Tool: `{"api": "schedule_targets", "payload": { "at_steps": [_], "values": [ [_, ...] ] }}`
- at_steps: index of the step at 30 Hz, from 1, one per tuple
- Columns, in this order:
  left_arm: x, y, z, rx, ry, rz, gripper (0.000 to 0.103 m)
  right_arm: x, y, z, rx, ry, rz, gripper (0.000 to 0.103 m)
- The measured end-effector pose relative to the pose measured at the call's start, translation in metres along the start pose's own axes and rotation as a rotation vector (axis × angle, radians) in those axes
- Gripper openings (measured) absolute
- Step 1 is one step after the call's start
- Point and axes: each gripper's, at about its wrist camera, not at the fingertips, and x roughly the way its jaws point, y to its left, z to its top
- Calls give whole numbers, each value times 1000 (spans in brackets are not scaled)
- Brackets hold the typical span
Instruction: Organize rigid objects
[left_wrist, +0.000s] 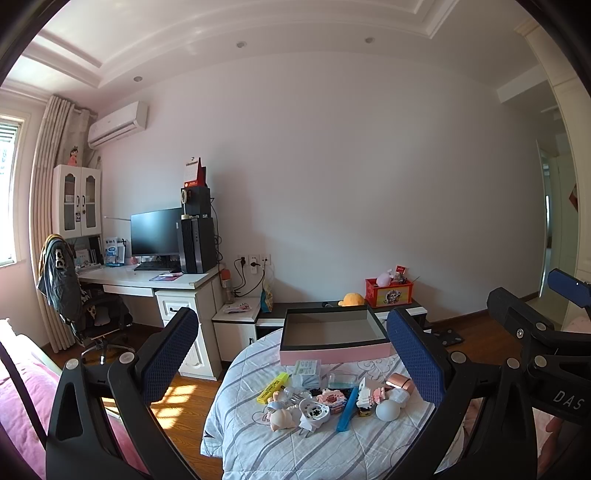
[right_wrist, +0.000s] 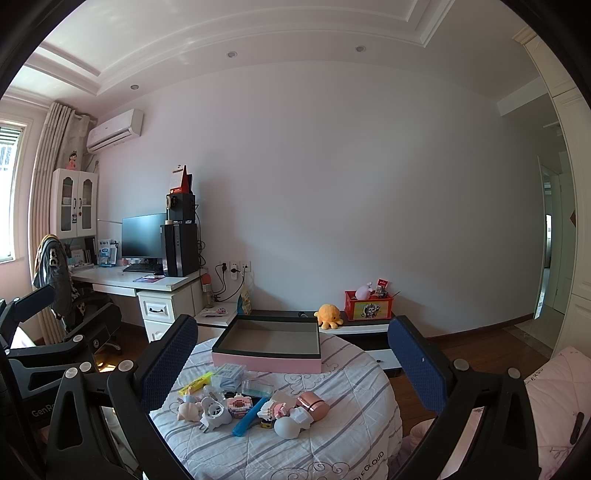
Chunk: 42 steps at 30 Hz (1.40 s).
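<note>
The left gripper (left_wrist: 291, 354) was held with its jaws spread wide and nothing between them, raised above the round table (left_wrist: 295, 454). The right gripper (right_wrist: 291, 362) was seen in the same condition, wide apart and empty.

From the left wrist view, the small objects were gathered at about 6 o'clock, just below the gap of the fingers. A yellow highlighter (left_wrist: 272, 387) lay at the 9 o'clock side of the pile, a blue stick (left_wrist: 347, 410) near the middle, and a pale ball (left_wrist: 388, 410) and a rose-gold case (left_wrist: 400, 384) toward 3 o'clock. The open pink box (left_wrist: 334, 352) was placed just behind the pile, at 12 o'clock, and appeared empty.

All these pieces were judged to be light and stiff. The ball may roll and should be taken across its widest part. The blue stick should be pinched at its middle, across the narrow width. The block figure (left_wrist: 332, 398) was judged fragile, so it should be closed on gently.
</note>
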Motion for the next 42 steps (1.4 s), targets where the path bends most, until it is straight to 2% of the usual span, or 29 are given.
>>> {"api": "schedule_targets", "payload": {
  "at_steps": [29,32,39,42],
  "values": [
    [-1,-2,-3,-3,-9,-8,103,0,-1,0,-1,2,-2,103],
    [9,0,-3,-1,-3,-14,103,2,-2,-1,2,2,-2,103],
    [41,3,-31,11,35,-39,103,23,-10,-18,18,32,27,103],
    [67,18,-60,36,116,-42,103,42,-16,-37,4,61,41,103]
  ]
}}
